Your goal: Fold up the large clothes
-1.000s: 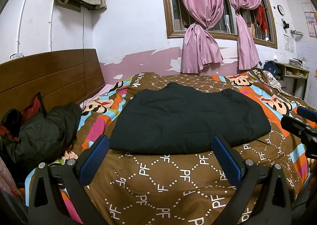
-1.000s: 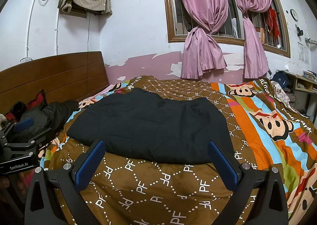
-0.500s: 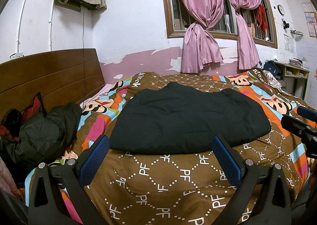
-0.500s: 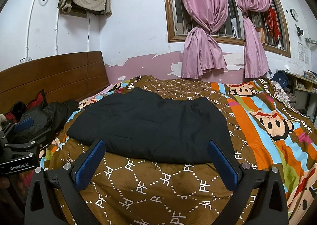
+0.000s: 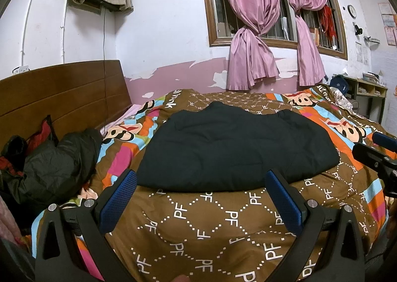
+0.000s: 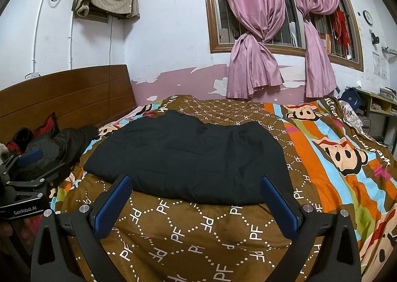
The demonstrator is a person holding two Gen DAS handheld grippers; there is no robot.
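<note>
A large dark padded garment (image 5: 235, 148) lies folded flat on the brown patterned bed quilt (image 5: 211, 220), at 12 o'clock from both tools. The left hand-held gripper (image 5: 201, 190) hovers just short of its near hem, jaws wide apart and empty; the right hand-held gripper (image 6: 196, 193) does likewise. A crumpled dark jacket (image 5: 57, 160) sits at 9 o'clock by the wooden headboard (image 5: 62, 93).

Both wrist views sit low at the bed's (image 5: 206, 220) near edge, facing the window wall; both share the dark garment (image 5: 235, 148), left view offset leftward.
</note>
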